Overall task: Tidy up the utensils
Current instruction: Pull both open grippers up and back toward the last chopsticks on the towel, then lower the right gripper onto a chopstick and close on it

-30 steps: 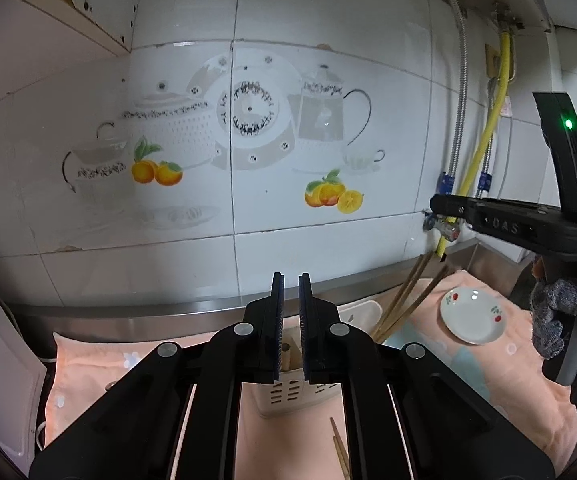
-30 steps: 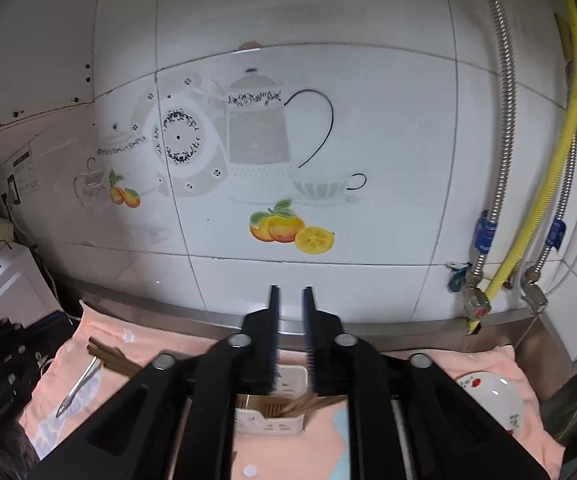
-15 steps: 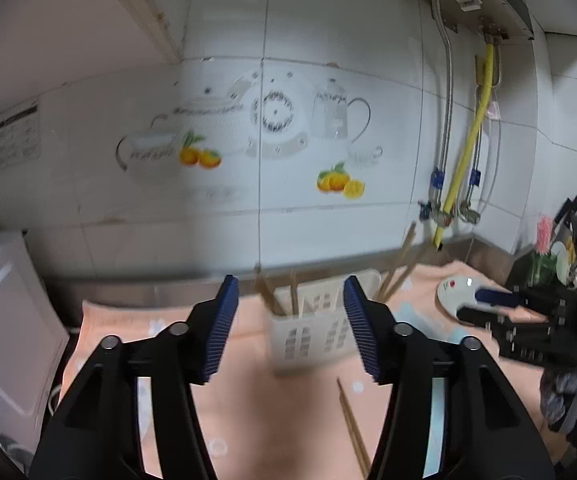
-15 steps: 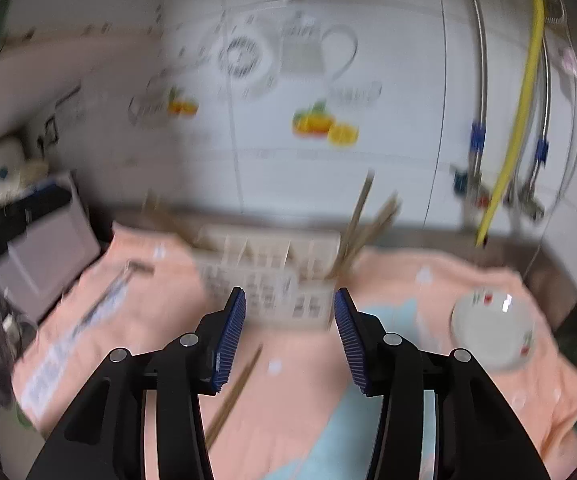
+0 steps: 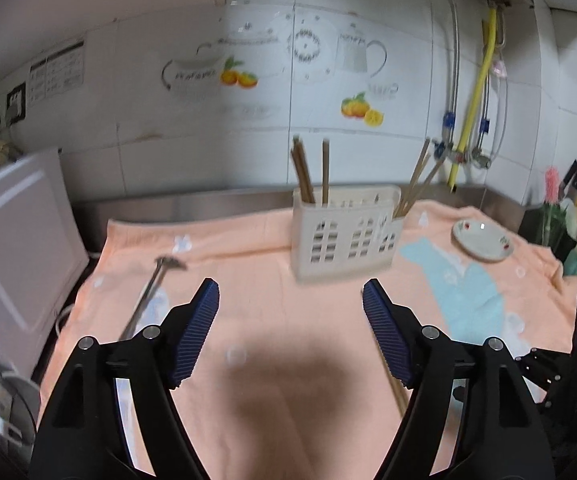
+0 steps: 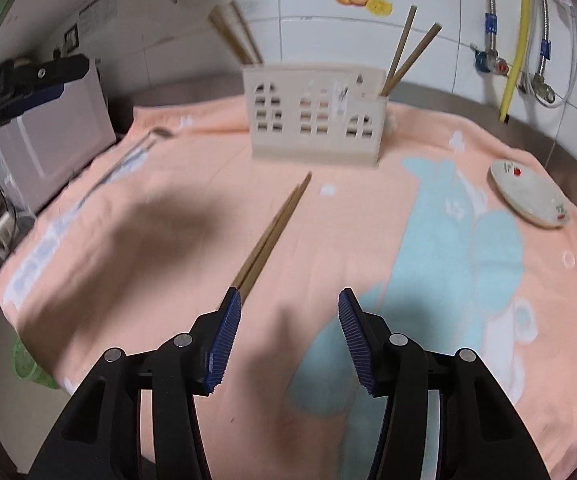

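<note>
Tiled kitchen wall with teapot-and-orange decals; the script on the decal bowl is too blurred to read, as is the printed notice at upper left. A peach towel (image 5: 256, 264) with a pale blue motif covers the surface.

Left wrist view: the left gripper (image 5: 291, 322) hangs above the towel with jaws spread wide and nothing between them; half a second ago they were narrower and framed the holder closely, and a second ago they were nearly closed. The white utensil holder (image 5: 346, 236) stands upright at the rear of the towel, chopsticks leaning from its left and right compartments. A metal utensil (image 5: 150, 288), its head blurred, lies on the towel to the left. A small white saucer (image 5: 481, 240) sits to the right, well apart from the holder. A white appliance (image 5: 16, 240) borders the left edge. The right gripper's body shows at lower right.

Right wrist view: the right gripper (image 6: 289, 334) has jaws wide and empty. A loose chopstick pair (image 6: 274, 232) lies on the towel, running from beside the left fingertip (image 6: 228, 320) toward the holder. The view sits lower and nearer the towel than a second ago, when the jaws were almost closed.
</note>
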A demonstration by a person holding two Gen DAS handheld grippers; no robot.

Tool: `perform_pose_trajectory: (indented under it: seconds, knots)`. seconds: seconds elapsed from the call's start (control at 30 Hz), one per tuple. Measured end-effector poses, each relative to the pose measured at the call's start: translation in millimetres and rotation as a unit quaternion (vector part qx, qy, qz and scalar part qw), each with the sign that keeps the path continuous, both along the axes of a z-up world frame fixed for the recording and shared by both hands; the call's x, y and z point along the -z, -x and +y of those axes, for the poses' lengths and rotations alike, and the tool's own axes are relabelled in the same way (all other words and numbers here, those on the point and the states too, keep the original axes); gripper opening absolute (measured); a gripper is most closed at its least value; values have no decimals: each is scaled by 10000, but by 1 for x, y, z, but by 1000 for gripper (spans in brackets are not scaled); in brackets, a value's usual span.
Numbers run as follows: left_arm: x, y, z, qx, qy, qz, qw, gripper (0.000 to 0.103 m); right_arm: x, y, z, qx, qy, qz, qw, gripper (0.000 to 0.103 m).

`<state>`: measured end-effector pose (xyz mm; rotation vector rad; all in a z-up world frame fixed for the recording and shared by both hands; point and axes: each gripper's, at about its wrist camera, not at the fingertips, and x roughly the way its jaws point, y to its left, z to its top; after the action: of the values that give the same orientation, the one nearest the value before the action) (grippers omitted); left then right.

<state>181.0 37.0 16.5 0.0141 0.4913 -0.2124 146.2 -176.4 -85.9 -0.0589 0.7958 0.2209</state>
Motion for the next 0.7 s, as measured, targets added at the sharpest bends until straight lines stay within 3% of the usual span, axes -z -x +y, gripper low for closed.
perform_pose_trajectory:
  seconds: [0.27, 0.7]
  knots:
    - [28, 15, 13, -188, -38, 177, 9997, 77, 31, 8, 24, -42, 83, 254, 9996, 49]
    - [39, 17, 29, -401, 124, 328, 9986, 78, 40, 6, 26, -5, 228, 357, 9991, 49]
